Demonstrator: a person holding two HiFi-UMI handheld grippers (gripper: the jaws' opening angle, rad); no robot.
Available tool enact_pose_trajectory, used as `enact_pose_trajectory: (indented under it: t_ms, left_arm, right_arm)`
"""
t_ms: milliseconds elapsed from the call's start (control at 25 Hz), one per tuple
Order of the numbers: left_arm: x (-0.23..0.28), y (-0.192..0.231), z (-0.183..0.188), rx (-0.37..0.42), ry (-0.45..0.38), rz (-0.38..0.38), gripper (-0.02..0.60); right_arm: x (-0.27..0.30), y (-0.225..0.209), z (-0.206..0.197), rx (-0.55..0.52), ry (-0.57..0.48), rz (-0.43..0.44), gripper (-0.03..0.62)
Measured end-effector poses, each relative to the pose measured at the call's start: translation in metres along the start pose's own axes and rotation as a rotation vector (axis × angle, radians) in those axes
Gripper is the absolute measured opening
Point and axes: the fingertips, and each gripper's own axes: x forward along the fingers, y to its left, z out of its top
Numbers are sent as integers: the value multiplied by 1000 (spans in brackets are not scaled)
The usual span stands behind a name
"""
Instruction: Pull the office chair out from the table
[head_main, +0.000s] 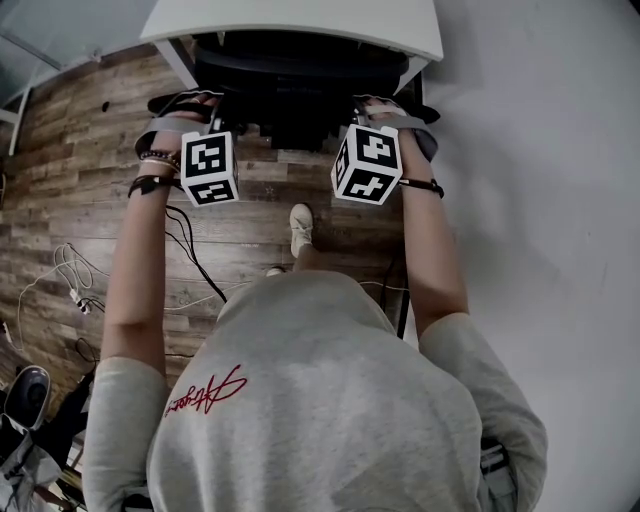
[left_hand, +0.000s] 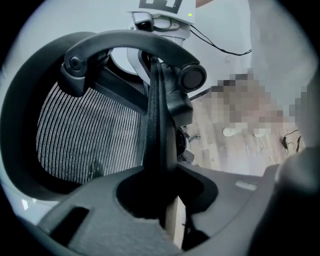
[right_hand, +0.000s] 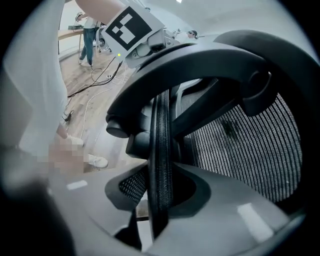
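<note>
- Nearest in the head view is the person's grey sweatshirt (head_main: 320, 400), with both bare arms stretched forward.
- Below the arms is a plank floor (head_main: 90, 200). A pale shoe (head_main: 300, 228) stands on it between them, and loose cables (head_main: 190, 250) trail to the left.
- Each hand carries a marker cube: the left cube (head_main: 208, 168) and the right cube (head_main: 366, 164) sit level with each other and well apart.
- The left gripper (head_main: 190, 105) reaches the left edge of the chair (head_main: 300, 70) back. In the left gripper view its jaws (left_hand: 160, 200) are pinched on the back's thin black rim (left_hand: 155, 125), which runs up from between them. The mesh (left_hand: 85, 135) lies to the left.
- The right gripper (head_main: 385, 105) reaches the back's right edge. In the right gripper view its jaws (right_hand: 157, 195) are clamped on the ribbed rim (right_hand: 162, 145) in the same way, with the mesh (right_hand: 250, 145) to the right.
- In both gripper views a curved black bar (left_hand: 130, 40) (right_hand: 200, 60) arches over the rim, and the other gripper's cube shows beyond it.
- The chair is tucked in at the table (head_main: 300, 20). Its back sits just under the white top's front edge, and the seat is hidden beneath.
</note>
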Motion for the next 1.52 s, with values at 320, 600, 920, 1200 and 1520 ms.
enact_pose_trajectory:
  t_ms: [320,600,920,1200,1520]
  left_arm:
    - [-6,1,2,-5,0,-11,75]
    - [-4,7,0,-16,2,-26,75]
    - [-18,5,4,-13,-1,-22,75]
    - [-21,9,4,-16,-4,-28,77]
    - [-23,3,3,-18,-1,-32,77]
  right_arm:
    - [-7,0,1,1,2,-2,103]
    - [-5,-7,2,-3,0,3,103]
    - [-19,-3,5,-3,2,4,103]
    - [-22,-7,7,-1,3,10,103]
    - [-23,-1,9,-11,-1,1,101]
